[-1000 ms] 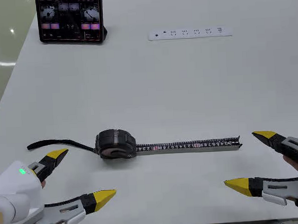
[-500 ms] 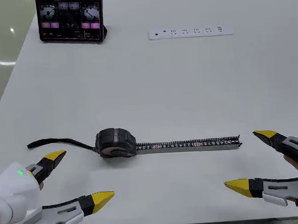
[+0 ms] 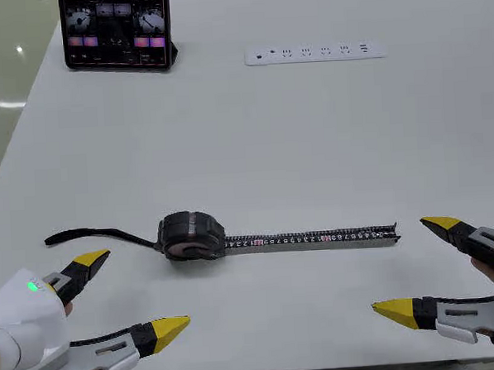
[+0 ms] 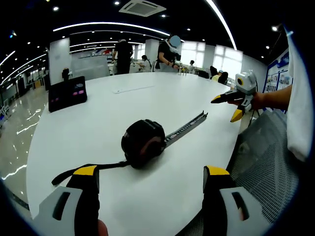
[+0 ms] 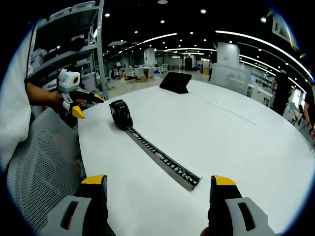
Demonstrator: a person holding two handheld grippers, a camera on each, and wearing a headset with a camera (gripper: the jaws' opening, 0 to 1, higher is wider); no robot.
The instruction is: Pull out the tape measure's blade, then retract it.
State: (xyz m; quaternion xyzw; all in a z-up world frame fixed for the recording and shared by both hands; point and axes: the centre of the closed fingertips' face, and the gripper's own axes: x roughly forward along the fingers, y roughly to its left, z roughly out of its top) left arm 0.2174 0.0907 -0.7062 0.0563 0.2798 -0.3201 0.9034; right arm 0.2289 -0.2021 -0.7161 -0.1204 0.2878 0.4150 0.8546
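Note:
A black tape measure (image 3: 191,235) lies on the white table (image 3: 253,143), its blade (image 3: 312,239) pulled out to the right and resting flat, its strap (image 3: 88,236) trailing left. My left gripper (image 3: 128,295) is open near the front edge, short of the case and touching nothing. In the left gripper view the case (image 4: 143,142) sits ahead between the yellow-tipped fingers (image 4: 86,171), with the right gripper (image 4: 232,102) beyond. My right gripper (image 3: 421,265) is open just right of the blade's end. The right gripper view shows the blade's hook end (image 5: 191,181) lying between its fingers (image 5: 224,181) and the case (image 5: 119,112) farther off.
A tablet (image 3: 116,31) stands at the back left and a white power strip (image 3: 315,54) lies at the back. A grey mesh chair (image 5: 42,162) sits beside the table's near edge. People stand far off in the room (image 4: 123,54).

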